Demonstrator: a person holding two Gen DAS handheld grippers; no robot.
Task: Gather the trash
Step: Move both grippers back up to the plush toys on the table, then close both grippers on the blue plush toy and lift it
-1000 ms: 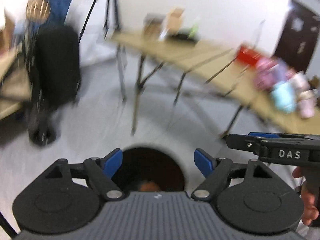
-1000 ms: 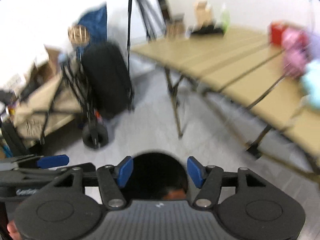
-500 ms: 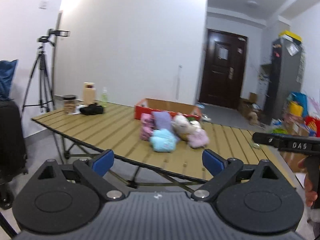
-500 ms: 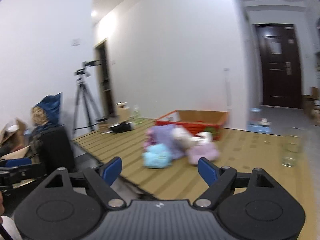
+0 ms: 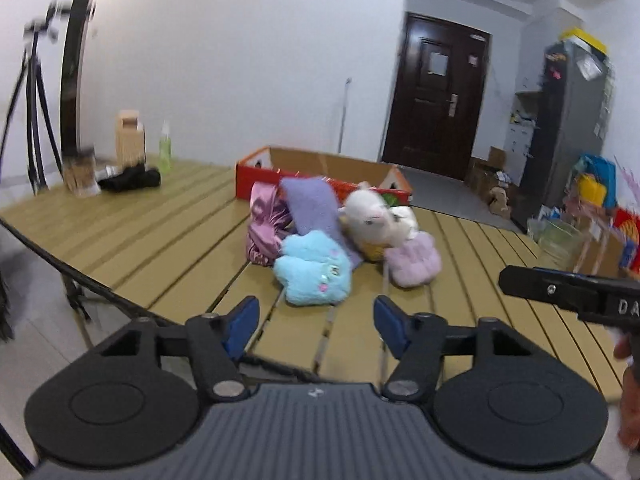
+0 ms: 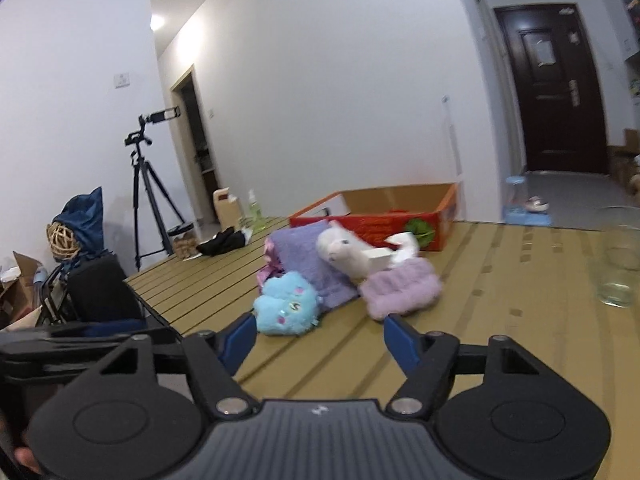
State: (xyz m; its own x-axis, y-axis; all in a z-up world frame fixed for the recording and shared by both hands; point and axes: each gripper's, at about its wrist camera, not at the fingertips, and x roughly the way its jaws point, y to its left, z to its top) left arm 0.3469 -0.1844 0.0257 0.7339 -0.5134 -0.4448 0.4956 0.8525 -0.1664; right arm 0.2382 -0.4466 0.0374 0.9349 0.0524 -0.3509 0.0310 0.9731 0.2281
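A heap of soft things lies on the tan slatted table [image 5: 140, 236]: a blue plush [image 5: 314, 268], a purple towel [image 5: 312, 206], a white plush [image 5: 372, 216], a lilac plush [image 5: 412, 258] and a pink satin piece [image 5: 266, 220]. Behind them stands a red cardboard box [image 5: 320, 168]. My left gripper [image 5: 316, 320] hovers over the table's near edge, short of the blue plush, its jaws closing on nothing. My right gripper [image 6: 320, 340] faces the same heap, the blue plush [image 6: 286, 306] and lilac plush [image 6: 400, 290] just beyond its tips, jaws closing, nothing between them.
A clear glass [image 6: 620, 256] stands on the table at the right. At the far left end are a green bottle [image 5: 165, 152], a small carton [image 5: 129, 138] and a black cloth [image 5: 130, 179]. A tripod [image 6: 148, 184] and black luggage [image 6: 100, 292] stand on the floor left of the table.
Both views swung up from the floor and a dark round opening to the table, then drew closer to the plush heap. Both pairs of jaws stand narrower than half a second ago.
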